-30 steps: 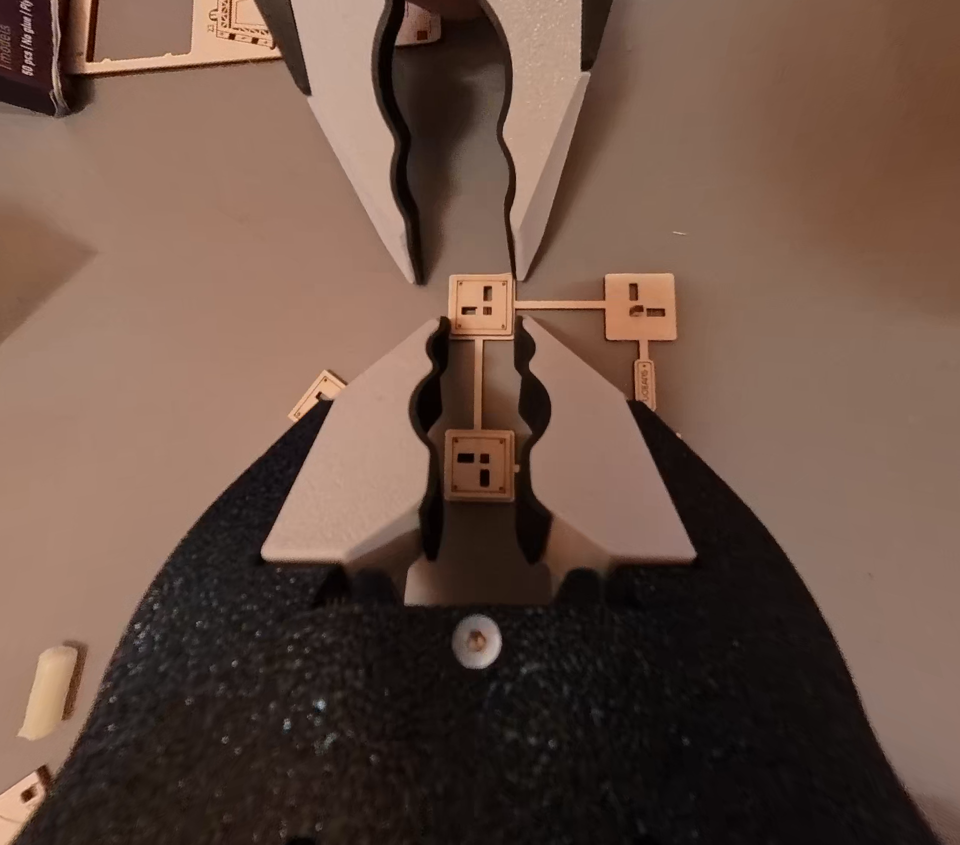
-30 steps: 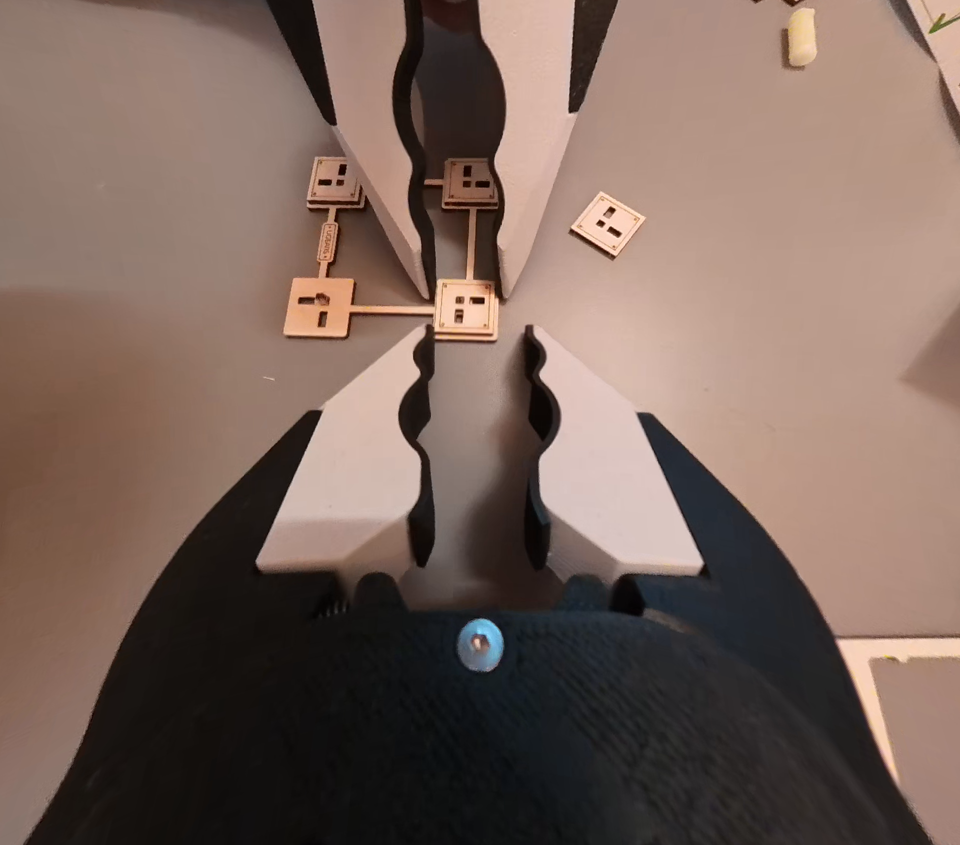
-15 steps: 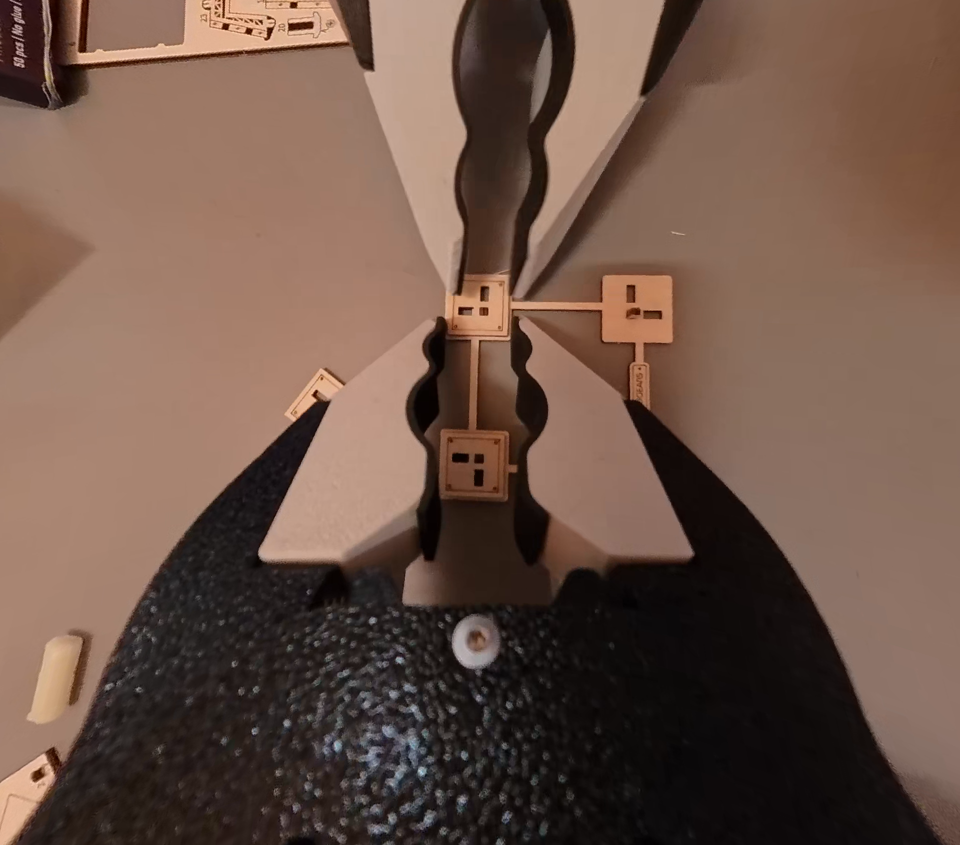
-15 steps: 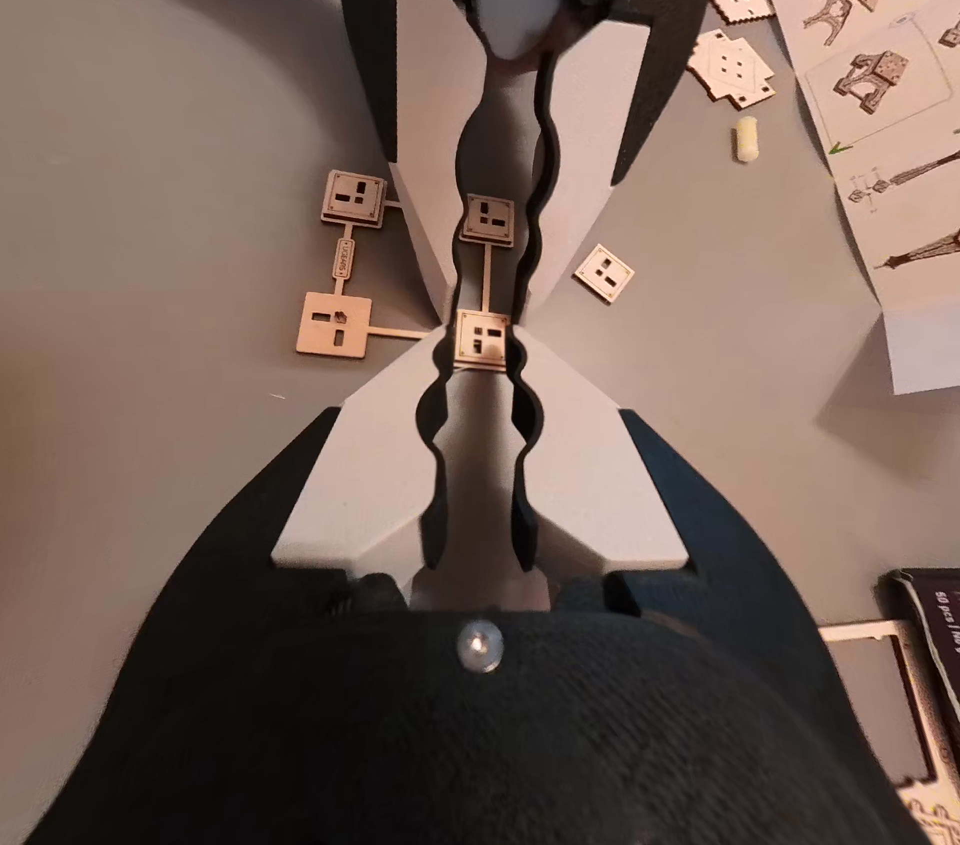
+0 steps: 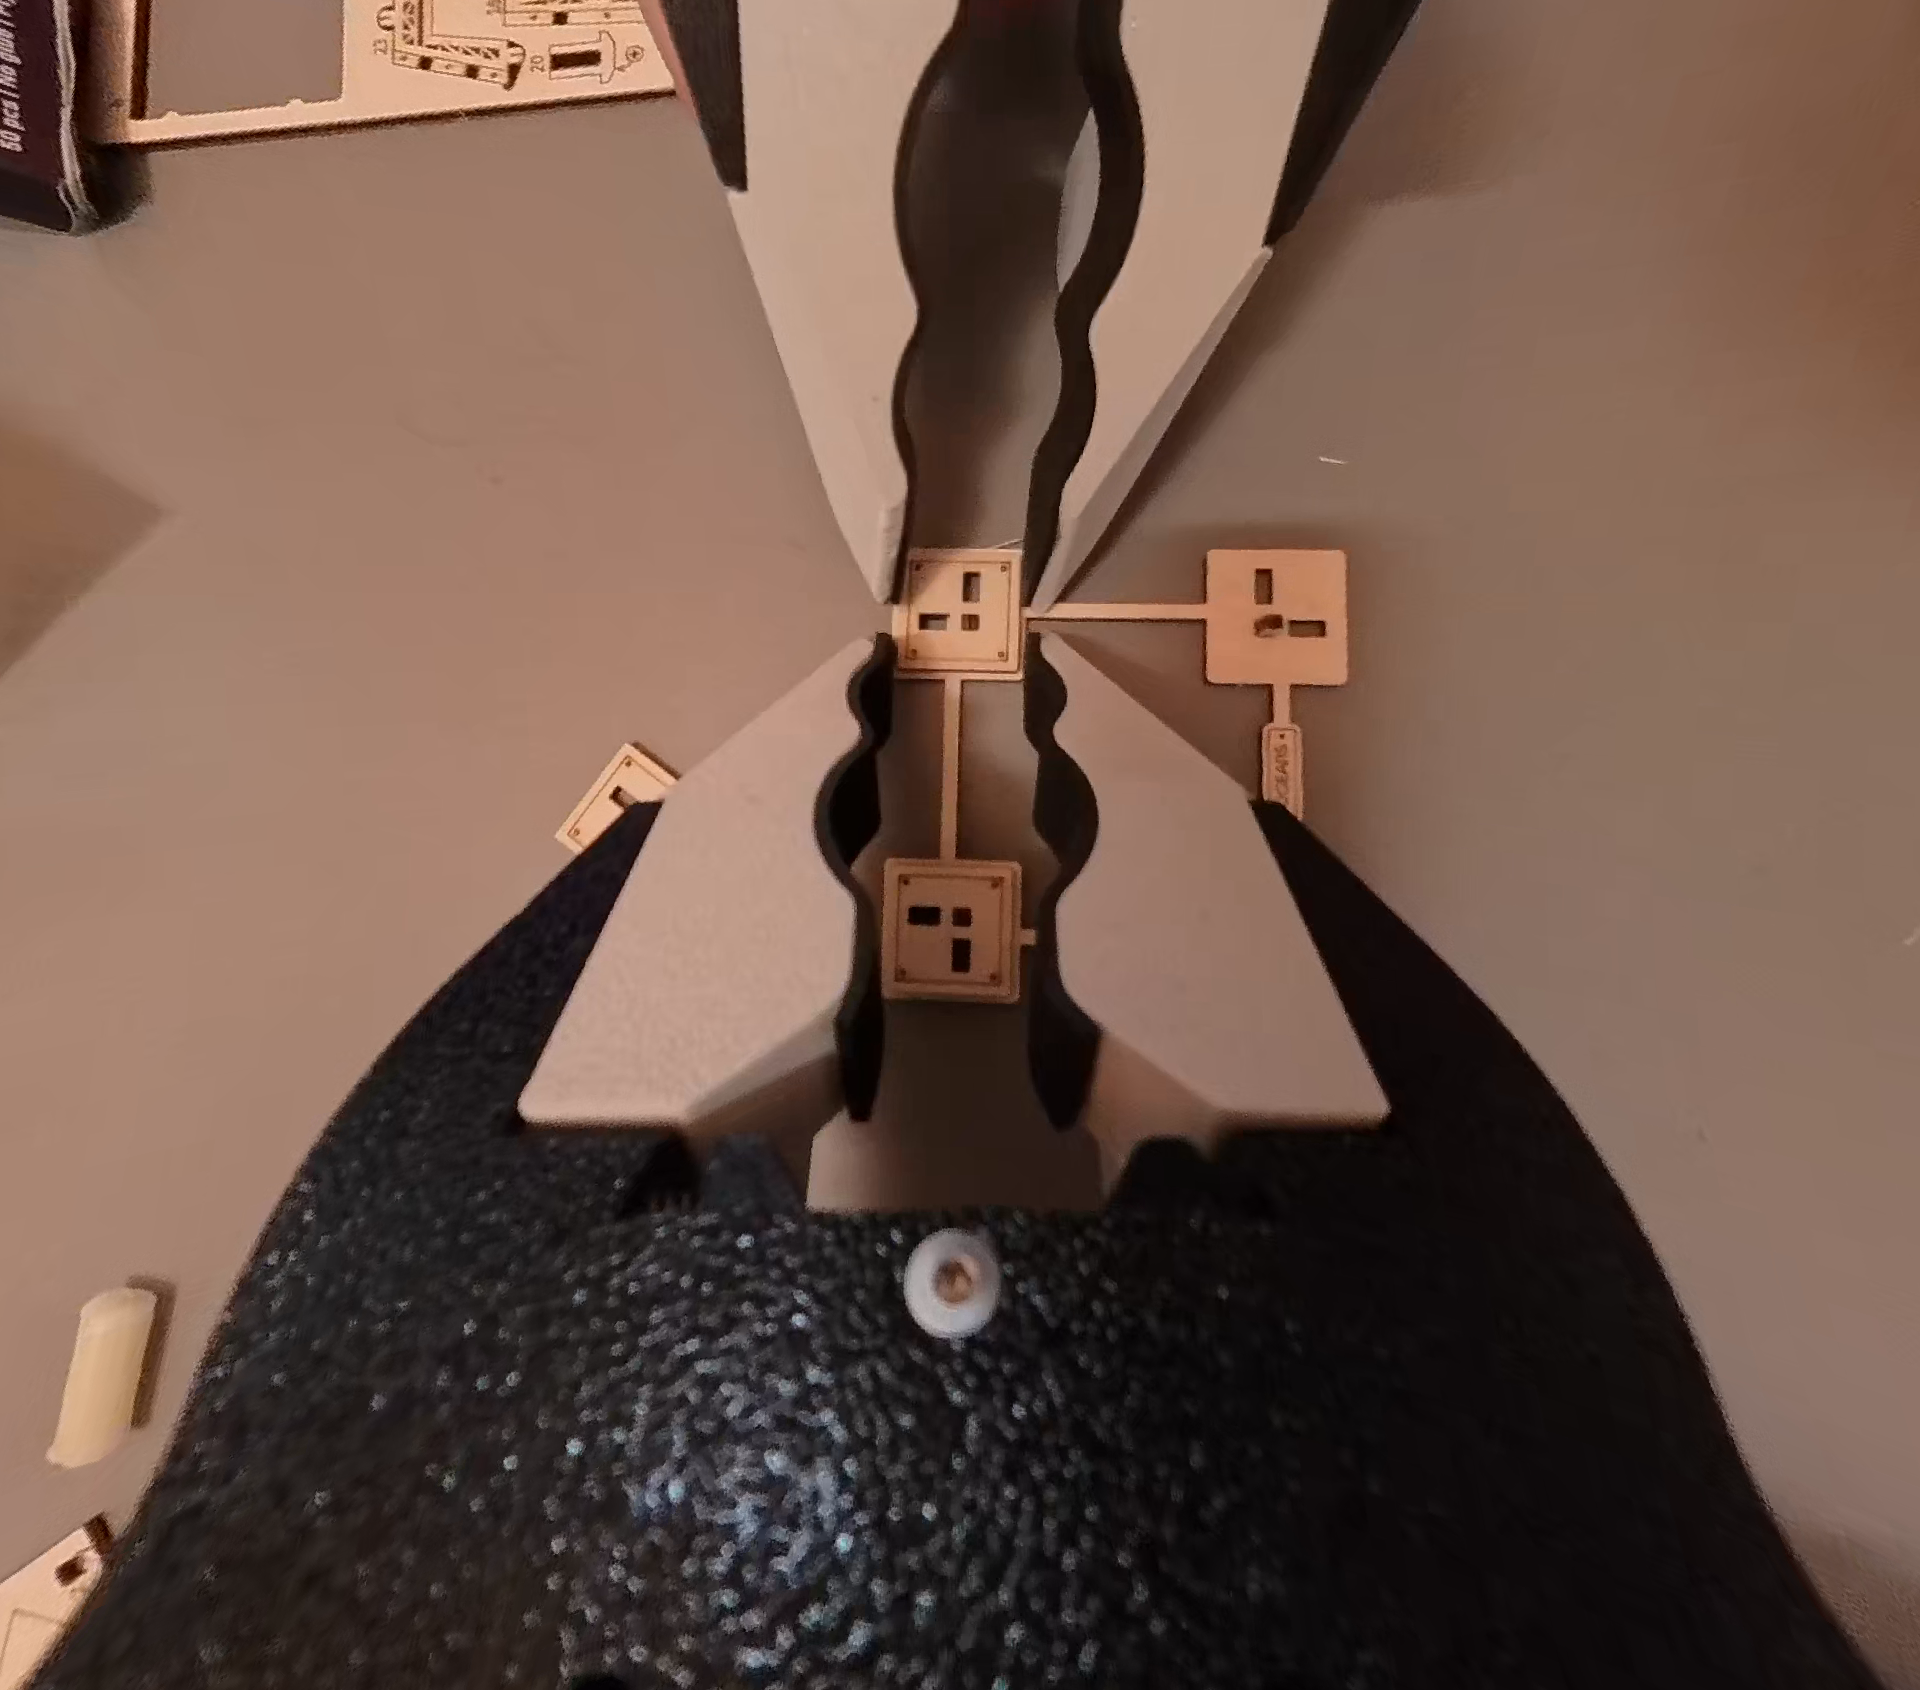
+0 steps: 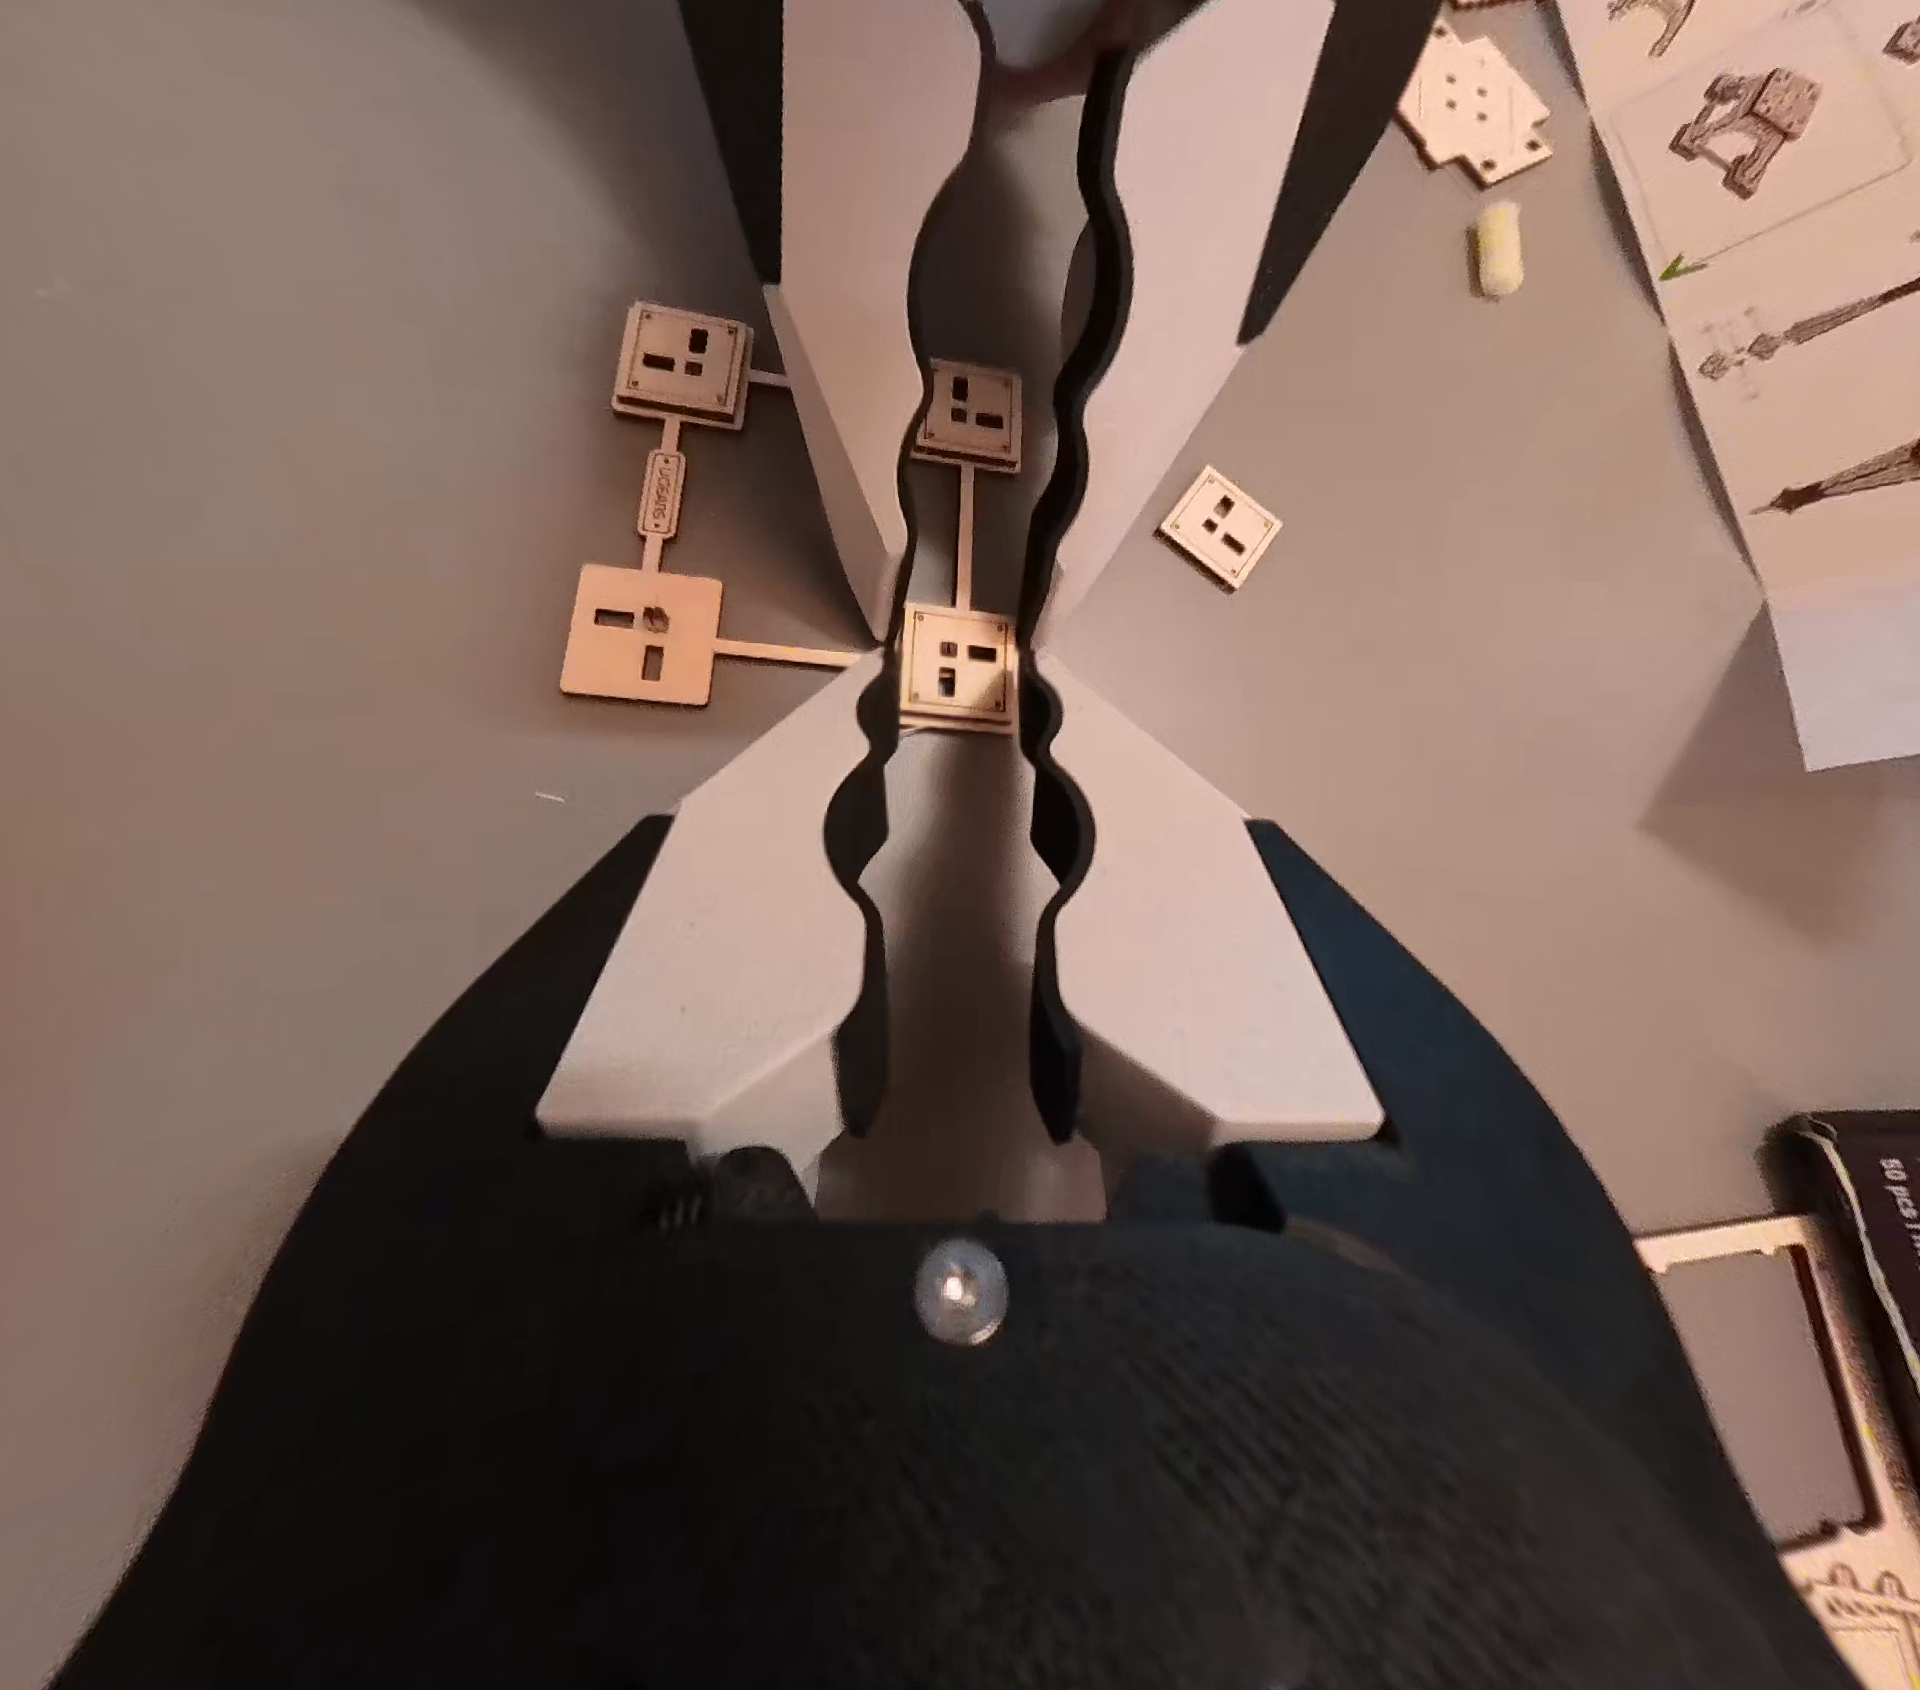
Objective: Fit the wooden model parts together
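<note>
A flat grey table [image 5: 416, 445] is shown. On it are seen a white printed instruction sheet [image 6: 1766, 186] and a pale plywood sheet of punch-out parts [image 5: 260, 113].

The black-and-grey left gripper [image 5: 961, 664] and the matching right gripper [image 6: 956, 684] are met tip to tip. A second ago the right gripper was held wider and short of the parts. It has since been brought forward and narrowed onto the corner square [image 6: 956, 666] of a thin wooden frame of four slotted squares joined by bars [image 5: 1117, 614], which appears pinched at its two side edges.

The left gripper has not been narrowed. It is spread over the frame, with the near square [image 5: 951, 931] and its bar lying between the fingers; whether its tips are touching the corner square cannot be told.

The frame is lying flat on the table. Breaking a square free is judged to be the step in hand, so no fitting is done yet.

A loose wooden square [image 6: 1221, 526] and a small cream peg [image 6: 1496, 260] are left aside.
</note>
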Motion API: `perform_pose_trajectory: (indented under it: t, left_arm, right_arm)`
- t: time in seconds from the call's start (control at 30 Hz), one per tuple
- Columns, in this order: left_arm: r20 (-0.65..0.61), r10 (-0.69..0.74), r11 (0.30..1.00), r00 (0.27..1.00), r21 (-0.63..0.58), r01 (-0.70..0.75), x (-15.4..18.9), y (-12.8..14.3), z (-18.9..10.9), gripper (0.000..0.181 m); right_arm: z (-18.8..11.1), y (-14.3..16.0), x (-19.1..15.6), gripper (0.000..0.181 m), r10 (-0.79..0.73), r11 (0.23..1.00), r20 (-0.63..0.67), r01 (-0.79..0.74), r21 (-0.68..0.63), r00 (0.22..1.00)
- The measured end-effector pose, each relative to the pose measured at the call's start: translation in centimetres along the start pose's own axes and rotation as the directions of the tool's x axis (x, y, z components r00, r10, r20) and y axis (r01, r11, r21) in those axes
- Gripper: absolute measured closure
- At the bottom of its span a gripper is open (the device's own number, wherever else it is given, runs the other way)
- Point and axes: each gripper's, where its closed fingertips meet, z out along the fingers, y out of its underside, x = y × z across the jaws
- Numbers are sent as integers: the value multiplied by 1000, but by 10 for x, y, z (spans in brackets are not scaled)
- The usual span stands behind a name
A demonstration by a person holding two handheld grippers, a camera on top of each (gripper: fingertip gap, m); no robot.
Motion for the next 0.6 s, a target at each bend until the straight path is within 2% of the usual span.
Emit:
perform_pose_trajectory:
  t: [0.33, 0.47, 0.53, 0.6]
  left_arm:
    - [-8, 20, 999, 1000, 26, -20, -1, 0, 0, 159]
    - [-9, 18, 999, 1000, 28, -17, -1, 0, 0, 159]
    - [-8, 17, 999, 1000, 29, -17, -1, 0, 0, 159]
    - [-9, 12, 999, 1000, 32, -12, -1, 0, 0, 159]
  right_arm:
    - [0, 0, -6, 171, 75, 996, 177, -82, 32, 981]
    - [-1, -1, -5, 171, 80, 995, 180, -88, 36, 980]
    - [-3, 2, 2, 159, 112, 993, 129, -117, 33, 985]
    - [-4, 6, -1, 155, 131, 991, 145, -135, 14, 981]
